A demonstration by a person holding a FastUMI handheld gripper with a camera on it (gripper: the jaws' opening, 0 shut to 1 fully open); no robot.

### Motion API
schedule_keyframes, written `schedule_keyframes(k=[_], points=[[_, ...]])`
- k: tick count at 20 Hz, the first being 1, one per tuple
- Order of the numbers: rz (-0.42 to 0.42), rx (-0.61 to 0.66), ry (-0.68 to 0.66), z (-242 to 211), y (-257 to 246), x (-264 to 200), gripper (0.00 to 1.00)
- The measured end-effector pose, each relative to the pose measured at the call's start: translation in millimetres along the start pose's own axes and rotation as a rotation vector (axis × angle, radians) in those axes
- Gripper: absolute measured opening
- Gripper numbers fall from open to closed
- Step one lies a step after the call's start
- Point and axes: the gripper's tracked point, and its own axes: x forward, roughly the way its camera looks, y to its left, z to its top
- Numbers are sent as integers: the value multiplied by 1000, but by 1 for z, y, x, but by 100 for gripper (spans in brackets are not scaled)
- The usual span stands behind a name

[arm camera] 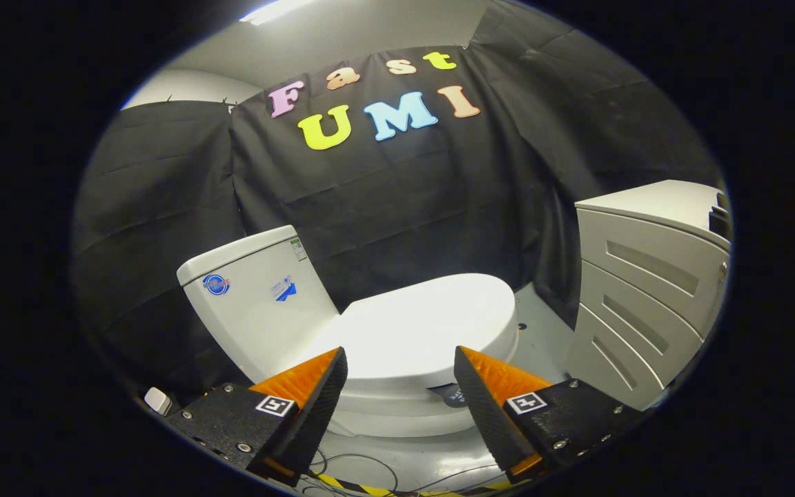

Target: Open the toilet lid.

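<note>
The gripper [401, 362] hangs in the air on the near side of a white ceramic toilet [370, 386], its two fingers spread wide apart and pinching nothing. Between and just beyond the fingertips lies the smooth white oval toilet lid [425, 328], shut flat over the bowl; neither finger touches it. Each finger [308, 407] carries a small square black-and-white marker on its upper face.

To the far left of the lid stands the white rectangular cistern [252, 300], capped with a flat top. Its near face bears a round blue and red sticker [217, 284], a small blue and white sticker [285, 288], and a narrow label with a green patch [299, 249] near the top right corner; the writing on all three is too small to make out. A dark round sticker [454, 395] sits low on the bowl, just beside the right finger, its lettering partly hidden and not legible.

To the right, well apart from the toilet, stands a white cabinet with slotted drawer fronts [646, 290]. Thin dark cables [363, 466] and a strip of yellow and black striped tape [349, 484] lie on the pale grey floor [542, 331] in front of the bowl.
</note>
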Motion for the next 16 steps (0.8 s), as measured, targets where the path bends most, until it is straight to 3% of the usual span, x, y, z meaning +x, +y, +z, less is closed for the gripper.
schedule_keyframes(k=[16], points=[[-43,249,190,-53,-49,37,96]])
